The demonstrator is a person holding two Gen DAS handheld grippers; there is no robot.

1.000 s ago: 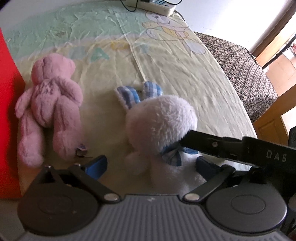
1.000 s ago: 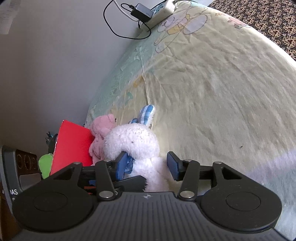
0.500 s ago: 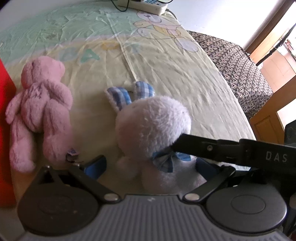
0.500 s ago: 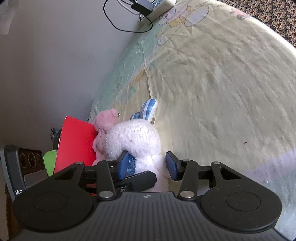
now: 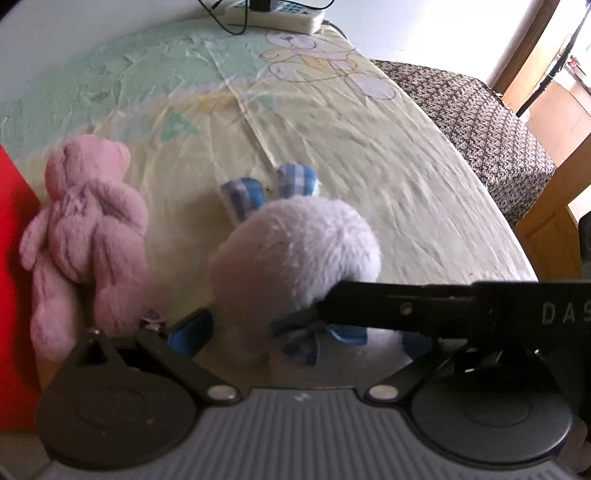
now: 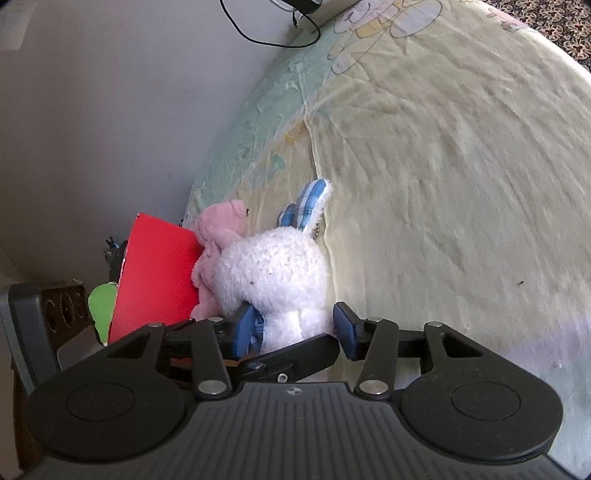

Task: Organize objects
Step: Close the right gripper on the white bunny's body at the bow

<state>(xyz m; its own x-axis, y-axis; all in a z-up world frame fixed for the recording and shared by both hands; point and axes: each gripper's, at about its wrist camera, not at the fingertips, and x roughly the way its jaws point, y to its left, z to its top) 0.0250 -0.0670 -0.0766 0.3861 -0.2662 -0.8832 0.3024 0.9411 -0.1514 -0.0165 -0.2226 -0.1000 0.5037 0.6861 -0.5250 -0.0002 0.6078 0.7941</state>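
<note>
A white plush bunny [image 5: 291,251] with blue checked ears lies on the yellow printed sheet [image 5: 369,155]. A pink plush bear [image 5: 85,229] lies to its left, against a red box [image 5: 14,258]. My left gripper [image 5: 299,332] is open, its blue pads on either side of the bunny's body. My right gripper [image 6: 295,328] is open around the bunny [image 6: 273,273] at its neck and body, and one of its fingers [image 5: 406,304] crosses the left wrist view. The pink bear [image 6: 218,229] and the red box [image 6: 155,273] also show in the right wrist view.
A white power strip [image 5: 273,14] with cables lies at the far edge by the wall. A dark patterned seat [image 5: 472,122] and wooden furniture [image 5: 546,229] stand to the right. A green object [image 6: 101,302] sits behind the red box.
The bunny has shifted left, closer to the pink bear. Both grippers have moved with it and stayed open around it.
</note>
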